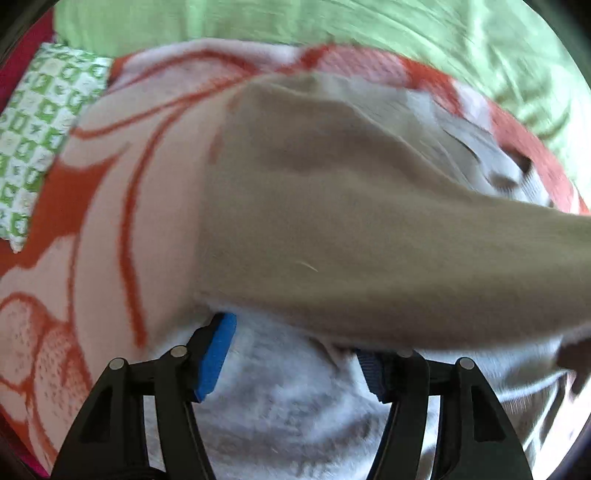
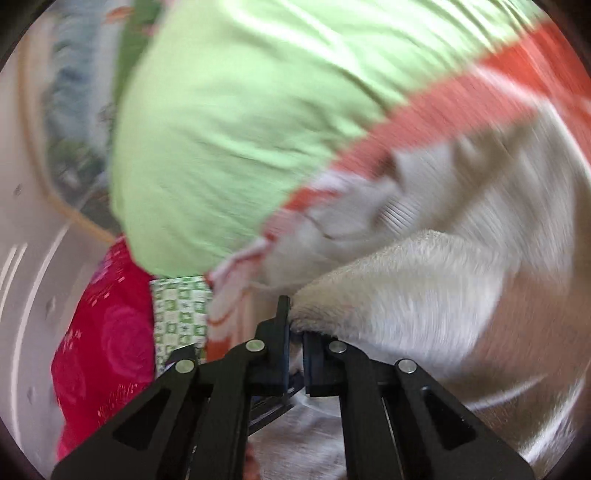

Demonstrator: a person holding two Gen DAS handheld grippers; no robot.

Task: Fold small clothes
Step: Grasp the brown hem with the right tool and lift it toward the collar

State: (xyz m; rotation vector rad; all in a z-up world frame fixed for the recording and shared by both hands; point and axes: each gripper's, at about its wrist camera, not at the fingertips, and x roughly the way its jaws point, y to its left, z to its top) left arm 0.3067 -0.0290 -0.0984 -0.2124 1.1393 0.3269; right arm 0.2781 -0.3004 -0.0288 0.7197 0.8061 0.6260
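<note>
In the left wrist view, one green-and-white patterned pillow (image 1: 40, 129) is seen at the far left, lying against one orange-and-white blanket (image 1: 110, 206) that is spread over the bed. One light green sheet (image 1: 369, 26) is seen beyond the blanket. One beige fleece garment (image 1: 332, 229) is draped across the middle and stretched off to the right edge, with its pale fuzzy inner side (image 1: 288, 398) exposed below. The left claw (image 1: 295, 354) is held wide, its two blue pads (image 1: 216, 354) set apart on either side of the pale fleece; whether anything is pinched cannot be told.

In the right wrist view, one magenta floral cloth (image 2: 107, 332) is seen at the lower left, the patterned pillow (image 2: 177, 314) just beside it, and the green sheet (image 2: 229, 129) above. The blanket (image 2: 424, 114) runs diagonally to the upper right. The right claw (image 2: 295, 332) is closed narrowly on a bunched edge of the garment (image 2: 399, 288), which is blurred.
</note>
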